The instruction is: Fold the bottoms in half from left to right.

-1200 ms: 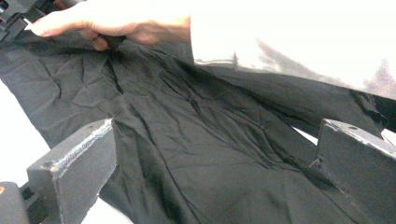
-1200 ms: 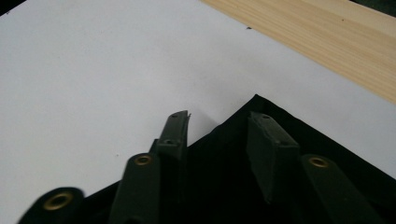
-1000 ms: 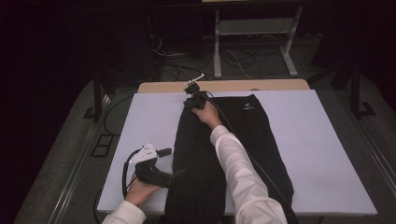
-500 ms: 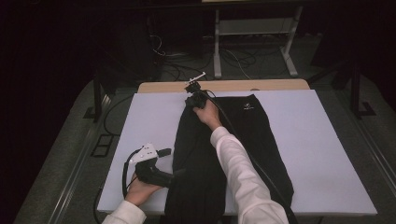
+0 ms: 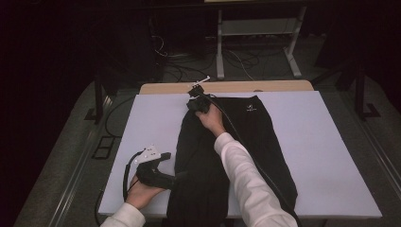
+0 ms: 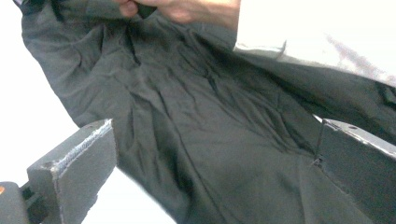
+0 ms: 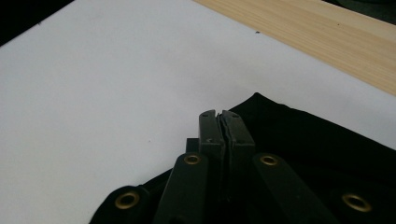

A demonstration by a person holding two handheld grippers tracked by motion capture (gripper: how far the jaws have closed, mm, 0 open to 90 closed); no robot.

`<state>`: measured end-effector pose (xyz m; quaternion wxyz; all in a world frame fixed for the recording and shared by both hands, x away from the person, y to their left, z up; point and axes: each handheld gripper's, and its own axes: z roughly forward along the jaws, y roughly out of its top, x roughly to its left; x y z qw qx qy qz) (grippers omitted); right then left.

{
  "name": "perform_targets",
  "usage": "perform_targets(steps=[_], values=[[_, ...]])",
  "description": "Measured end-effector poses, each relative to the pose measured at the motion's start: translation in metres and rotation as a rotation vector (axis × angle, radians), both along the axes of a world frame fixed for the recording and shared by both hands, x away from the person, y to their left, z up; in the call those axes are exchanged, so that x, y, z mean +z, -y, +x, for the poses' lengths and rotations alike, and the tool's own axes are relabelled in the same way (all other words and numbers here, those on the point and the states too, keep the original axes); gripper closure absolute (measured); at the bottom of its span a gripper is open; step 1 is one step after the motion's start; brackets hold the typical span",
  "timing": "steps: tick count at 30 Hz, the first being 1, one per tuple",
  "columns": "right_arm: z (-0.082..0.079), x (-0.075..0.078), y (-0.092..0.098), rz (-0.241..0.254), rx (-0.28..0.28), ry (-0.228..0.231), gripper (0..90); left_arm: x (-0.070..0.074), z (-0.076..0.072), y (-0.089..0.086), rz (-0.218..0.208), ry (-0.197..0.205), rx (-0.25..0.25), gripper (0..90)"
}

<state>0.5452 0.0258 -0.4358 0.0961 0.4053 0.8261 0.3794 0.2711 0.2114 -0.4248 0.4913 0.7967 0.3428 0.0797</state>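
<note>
The right gripper [image 5: 195, 100] sits at the far end of a black garment [image 5: 222, 161], its jaws pressed together on a fold of the cloth; in the right gripper view [image 7: 219, 122] the two pads meet with only a thin line of fabric between them. Past those jaws lies the white table cover [image 7: 116, 70], and beyond that a strip of bare wooden table edge [image 7: 327, 32]. Brass eyelets [image 7: 127, 200] show in the cloth close under the gripper, though what part of the garment they belong to is hard to tell.

The garment runs from that gripper back toward the person, lengthwise down the middle of the table. Its near end is cut off by the bottom of the high view, and the person's right sleeve [image 5: 246, 179] hides part of its middle. A small pale logo [image 5: 249, 108] sits on the cloth to the right of the right gripper.

The left gripper [image 5: 156, 170] is at the garment's left edge, near the person. Its jaws are spread wide in the left gripper view [image 6: 210, 154], with wrinkled dark cloth between and beyond them; whether either pad touches the fabric cannot be made out. The right hand [image 6: 187, 9] is cut off at the top of that view.
</note>
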Motion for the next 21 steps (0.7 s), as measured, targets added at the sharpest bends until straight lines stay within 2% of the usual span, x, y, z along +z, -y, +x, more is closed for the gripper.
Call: perform_targets(steps=[2, 5, 10, 13, 21], values=[[-0.001, 0.000, 0.001, 0.011, -0.008, -0.005, 86.6, 0.000, -0.002, -0.002, 0.017, -0.016, -0.006, 0.0], [-0.003, 0.001, 0.002, 0.019, -0.017, -0.003, 86.6, 0.001, -0.004, -0.005, 0.048, -0.019, -0.019, 0.0], [-0.005, 0.002, 0.006, 0.034, -0.021, 0.006, 86.6, 0.004, -0.008, -0.010, 0.041, -0.034, -0.022, 0.0], [-0.006, 0.002, 0.011, 0.045, -0.028, 0.010, 86.5, 0.003, -0.009, -0.010, 0.054, -0.043, -0.031, 0.0], [-0.010, 0.004, 0.020, 0.048, -0.052, 0.016, 86.5, -0.002, -0.012, -0.007, 0.080, -0.103, -0.068, 0.0]])
